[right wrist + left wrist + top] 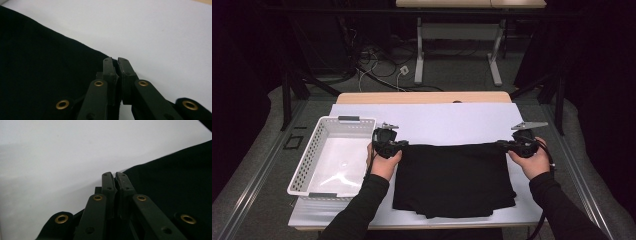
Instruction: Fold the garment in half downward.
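A black cloth (454,180) lies on the white table cover, its far edge stretched taut between my two grippers. My left gripper (404,144) pinches the cloth's far left corner, and my right gripper (502,144) pinches the far right corner. In the left gripper view the jaws (114,175) are pressed together on the edge of the black cloth (170,182). In the right gripper view the jaws (115,60) are likewise closed on the corner of the cloth (40,62). The near part of the cloth rests in folds on the table.
A white perforated basket (307,160) stands left of the cloth, beside the left hand. The white table cover (447,122) stretches beyond the cloth to the wooden far edge (422,97). Past the table are cables and another table's legs on the floor.
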Action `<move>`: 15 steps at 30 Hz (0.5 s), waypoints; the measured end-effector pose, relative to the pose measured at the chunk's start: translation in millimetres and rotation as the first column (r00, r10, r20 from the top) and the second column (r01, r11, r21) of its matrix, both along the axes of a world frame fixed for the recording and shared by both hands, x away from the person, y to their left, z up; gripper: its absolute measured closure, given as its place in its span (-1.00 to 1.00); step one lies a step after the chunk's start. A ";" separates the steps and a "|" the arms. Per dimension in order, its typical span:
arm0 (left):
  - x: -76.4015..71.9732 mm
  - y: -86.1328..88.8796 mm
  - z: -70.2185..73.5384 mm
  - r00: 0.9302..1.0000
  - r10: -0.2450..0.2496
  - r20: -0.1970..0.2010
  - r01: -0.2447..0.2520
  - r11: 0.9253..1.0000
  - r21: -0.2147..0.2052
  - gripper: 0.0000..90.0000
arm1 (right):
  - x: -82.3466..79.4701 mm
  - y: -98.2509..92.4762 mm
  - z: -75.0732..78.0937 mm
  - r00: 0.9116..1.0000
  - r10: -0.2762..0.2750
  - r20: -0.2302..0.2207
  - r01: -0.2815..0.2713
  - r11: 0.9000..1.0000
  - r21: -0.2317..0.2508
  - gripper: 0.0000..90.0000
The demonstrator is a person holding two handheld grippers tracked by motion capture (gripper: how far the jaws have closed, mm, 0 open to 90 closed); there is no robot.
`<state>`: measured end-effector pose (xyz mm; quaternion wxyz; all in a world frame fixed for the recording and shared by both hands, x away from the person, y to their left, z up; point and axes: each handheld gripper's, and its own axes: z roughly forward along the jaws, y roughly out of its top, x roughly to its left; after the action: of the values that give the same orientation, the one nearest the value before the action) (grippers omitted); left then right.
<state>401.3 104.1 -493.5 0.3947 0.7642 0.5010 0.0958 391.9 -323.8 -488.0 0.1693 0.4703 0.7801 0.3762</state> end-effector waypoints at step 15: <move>-8.3 -8.8 20.1 0.998 -0.045 0.040 0.047 0.998 -0.041 0.91 | -8.2 -3.5 29.3 0.998 0.016 0.062 -0.016 1.000 -0.004 0.91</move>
<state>393.0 95.3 -473.4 0.4223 0.7652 0.4774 0.0909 383.7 -327.3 -458.7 0.1914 0.4517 0.7789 0.3906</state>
